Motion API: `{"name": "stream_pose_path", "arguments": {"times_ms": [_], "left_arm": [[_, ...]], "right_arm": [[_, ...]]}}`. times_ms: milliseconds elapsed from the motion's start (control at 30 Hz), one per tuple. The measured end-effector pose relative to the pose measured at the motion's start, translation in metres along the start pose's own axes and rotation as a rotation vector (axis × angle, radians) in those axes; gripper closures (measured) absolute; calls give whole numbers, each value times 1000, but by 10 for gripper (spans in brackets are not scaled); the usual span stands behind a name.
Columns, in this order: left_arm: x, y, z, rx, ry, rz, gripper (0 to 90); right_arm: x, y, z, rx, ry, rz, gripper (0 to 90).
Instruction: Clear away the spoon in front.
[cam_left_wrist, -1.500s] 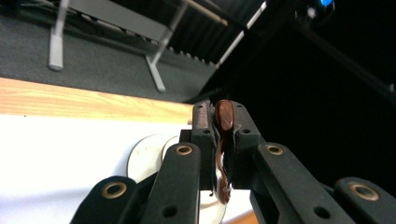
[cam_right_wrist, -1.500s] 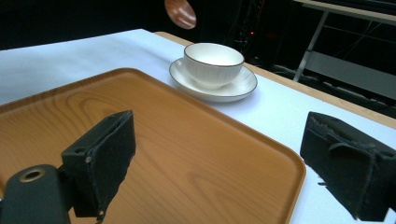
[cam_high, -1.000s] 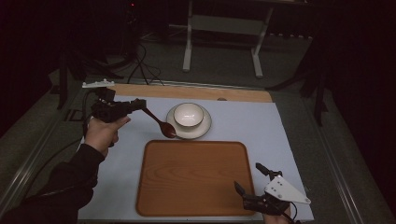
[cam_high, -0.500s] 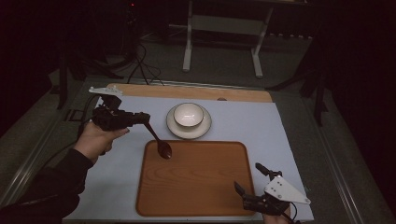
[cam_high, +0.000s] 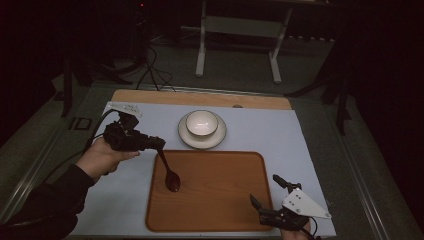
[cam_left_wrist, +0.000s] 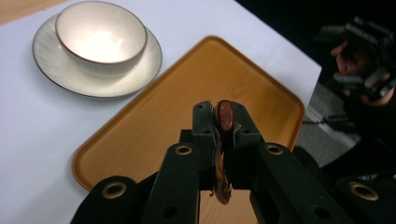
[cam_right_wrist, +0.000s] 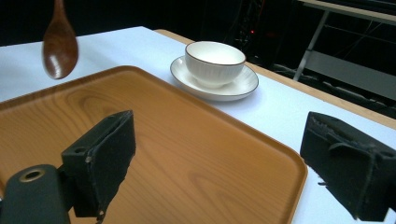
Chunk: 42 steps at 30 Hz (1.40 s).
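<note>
My left gripper (cam_high: 159, 142) is shut on the handle of a dark wooden spoon (cam_high: 170, 174), whose bowl hangs over the left part of the wooden tray (cam_high: 225, 200). From the left gripper view the spoon (cam_left_wrist: 223, 140) runs down between the closed jaws of the left gripper (cam_left_wrist: 225, 122), above the tray (cam_left_wrist: 154, 126). A white bowl (cam_high: 202, 123) rests on a white saucer (cam_high: 186, 135) behind the tray. My right gripper (cam_high: 266, 192) stands open at the tray's front right corner. In the right gripper view the spoon (cam_right_wrist: 59, 44) hangs at upper left, with the right gripper (cam_right_wrist: 219, 154) holding nothing.
A pale blue mat (cam_high: 280, 132) covers the table, with a wooden strip (cam_high: 150, 97) along its far edge. A metal frame (cam_high: 237, 30) and cables (cam_high: 150, 65) stand on the dark floor beyond. The bowl (cam_right_wrist: 215, 58) and saucer (cam_right_wrist: 243, 86) sit past the tray (cam_right_wrist: 187, 163).
My left gripper has carried the spoon away from beside the saucer, toward the near side, so its bowl now hangs over the tray's left part. The right gripper has stayed put.
</note>
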<state>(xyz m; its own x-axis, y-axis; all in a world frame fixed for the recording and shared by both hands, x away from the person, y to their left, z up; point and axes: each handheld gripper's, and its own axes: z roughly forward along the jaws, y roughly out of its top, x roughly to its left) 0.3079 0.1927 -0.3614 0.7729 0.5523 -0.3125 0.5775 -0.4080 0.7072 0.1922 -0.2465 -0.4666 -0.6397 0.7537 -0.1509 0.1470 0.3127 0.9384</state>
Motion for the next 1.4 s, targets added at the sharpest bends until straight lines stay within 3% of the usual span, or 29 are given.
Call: {"name": "stream_pose_path", "arguments": {"times_ms": [300,567,1000,1200,1400], "left_arm": [[-9,1,23,164,-98,47,832],[-18,3,47,283,-149,86,831],[-20,8,95,436,-159,127,830],[-17,11,114,449,-174,105,831],[-10,9,131,401,-166,61,828]], "right_arm": [[0,0,0,1,3,1,103],[-1,-1,0,5,6,3,103],[-1,-1,0,6,10,3,103],[-1,-1,0,9,14,1,103],[-2,-2,1,13,28,5,103]]}}
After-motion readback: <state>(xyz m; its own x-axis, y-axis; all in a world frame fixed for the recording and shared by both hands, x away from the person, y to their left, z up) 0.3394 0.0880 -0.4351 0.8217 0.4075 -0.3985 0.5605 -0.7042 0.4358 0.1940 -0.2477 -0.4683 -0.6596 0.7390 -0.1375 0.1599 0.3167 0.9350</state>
